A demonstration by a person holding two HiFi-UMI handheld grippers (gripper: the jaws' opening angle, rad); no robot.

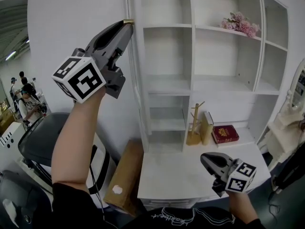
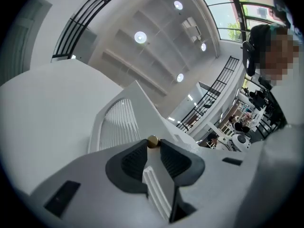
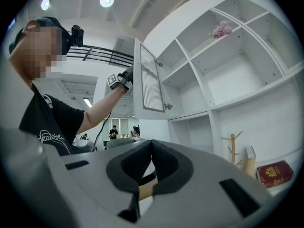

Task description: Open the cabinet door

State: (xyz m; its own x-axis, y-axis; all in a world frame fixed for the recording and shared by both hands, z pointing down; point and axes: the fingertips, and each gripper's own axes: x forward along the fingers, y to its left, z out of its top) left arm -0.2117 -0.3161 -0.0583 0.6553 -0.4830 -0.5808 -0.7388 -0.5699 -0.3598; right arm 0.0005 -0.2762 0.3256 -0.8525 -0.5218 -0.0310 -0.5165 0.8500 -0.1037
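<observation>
The white cabinet door [image 1: 135, 87] stands swung out from the shelf unit and shows edge-on in the head view. Its louvred panel shows in the right gripper view [image 3: 149, 82] and the left gripper view [image 2: 118, 127]. My left gripper [image 1: 127, 24], raised high on an outstretched arm, is shut on the door's small brass knob [image 2: 152, 141], which sits between the dark pads at the jaw tips. My right gripper [image 1: 206, 159] hangs low over the white desk [image 1: 181, 178], shut and holding nothing, with its tips [image 3: 151, 144] touching.
Open shelves hold pink flowers [image 1: 240, 23], a wooden stand [image 1: 194, 125], an upright book and a red book [image 1: 225, 133]. A cardboard box [image 1: 125, 175] leans by the desk's left side. A black chair [image 1: 43, 137] and several people are at the far left.
</observation>
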